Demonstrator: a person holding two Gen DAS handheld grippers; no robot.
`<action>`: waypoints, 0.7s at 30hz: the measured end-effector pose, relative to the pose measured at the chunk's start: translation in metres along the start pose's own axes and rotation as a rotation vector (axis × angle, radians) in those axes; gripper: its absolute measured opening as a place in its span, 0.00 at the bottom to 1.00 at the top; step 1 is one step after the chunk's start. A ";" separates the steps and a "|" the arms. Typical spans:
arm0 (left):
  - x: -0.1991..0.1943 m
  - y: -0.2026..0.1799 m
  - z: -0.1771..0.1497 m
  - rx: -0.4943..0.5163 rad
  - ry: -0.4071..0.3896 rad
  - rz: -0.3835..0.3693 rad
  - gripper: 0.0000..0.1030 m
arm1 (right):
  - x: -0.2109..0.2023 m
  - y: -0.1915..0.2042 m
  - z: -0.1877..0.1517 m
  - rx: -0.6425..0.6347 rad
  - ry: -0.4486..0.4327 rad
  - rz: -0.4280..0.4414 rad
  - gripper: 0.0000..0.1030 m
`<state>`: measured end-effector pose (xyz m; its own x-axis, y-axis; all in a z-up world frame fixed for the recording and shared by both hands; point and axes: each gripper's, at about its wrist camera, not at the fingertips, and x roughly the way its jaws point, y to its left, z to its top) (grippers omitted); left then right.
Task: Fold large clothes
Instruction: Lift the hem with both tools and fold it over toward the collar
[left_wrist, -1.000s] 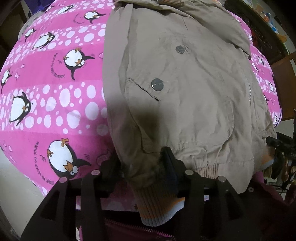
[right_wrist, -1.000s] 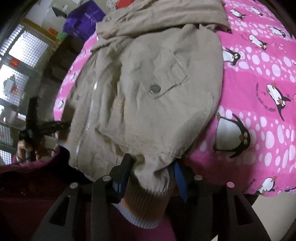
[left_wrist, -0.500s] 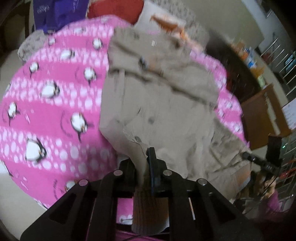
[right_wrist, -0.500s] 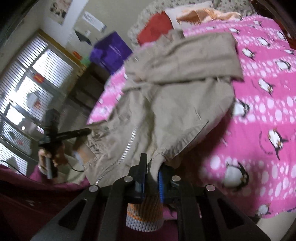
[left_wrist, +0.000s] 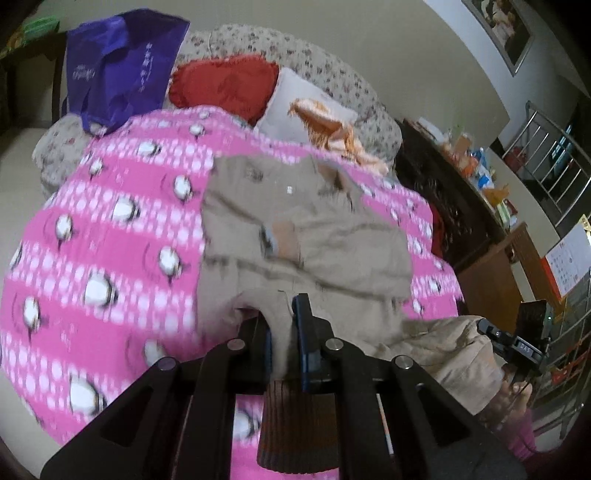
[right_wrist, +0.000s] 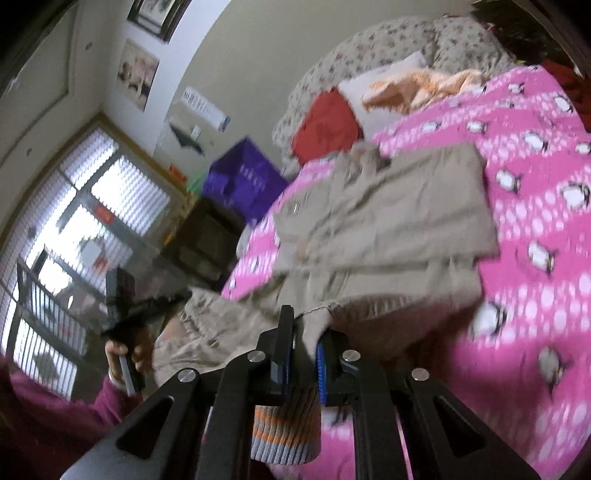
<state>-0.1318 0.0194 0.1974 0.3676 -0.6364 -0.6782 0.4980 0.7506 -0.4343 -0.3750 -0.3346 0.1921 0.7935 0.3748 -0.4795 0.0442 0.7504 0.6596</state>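
A tan jacket (left_wrist: 314, 236) lies on a pink penguin-print bedspread (left_wrist: 110, 229), its upper part flat and sleeves folded across it. My left gripper (left_wrist: 282, 332) is shut on the jacket's bottom hem, lifted off the bed; the ribbed hem band (left_wrist: 291, 432) hangs below the fingers. In the right wrist view the jacket (right_wrist: 388, 221) shows too. My right gripper (right_wrist: 304, 343) is shut on the other hem corner, with the striped ribbed band (right_wrist: 284, 432) hanging under it. The hem between the grippers sags.
A red cushion (left_wrist: 225, 85), a white pillow with orange cloth (left_wrist: 314, 118) and a purple bag (left_wrist: 118, 74) sit at the bed's head. A dark cabinet (left_wrist: 461, 206) stands on one side of the bed, a window (right_wrist: 74, 229) on the other.
Both grippers closed on the hem corners and lifted them up and back from the bed. The jacket's lower half now hangs raised, and more of the room shows.
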 end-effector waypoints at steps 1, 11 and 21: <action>0.007 -0.001 0.012 0.001 -0.017 0.001 0.09 | 0.003 -0.002 0.009 -0.001 -0.016 -0.013 0.09; 0.099 0.000 0.105 -0.013 -0.023 0.078 0.09 | 0.066 -0.045 0.117 0.046 -0.112 -0.122 0.09; 0.192 0.035 0.150 -0.107 0.025 0.130 0.13 | 0.132 -0.138 0.170 0.243 -0.084 -0.191 0.14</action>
<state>0.0744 -0.1033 0.1407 0.4030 -0.5287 -0.7470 0.3601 0.8420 -0.4017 -0.1734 -0.4810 0.1363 0.8039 0.1852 -0.5652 0.3329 0.6473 0.6857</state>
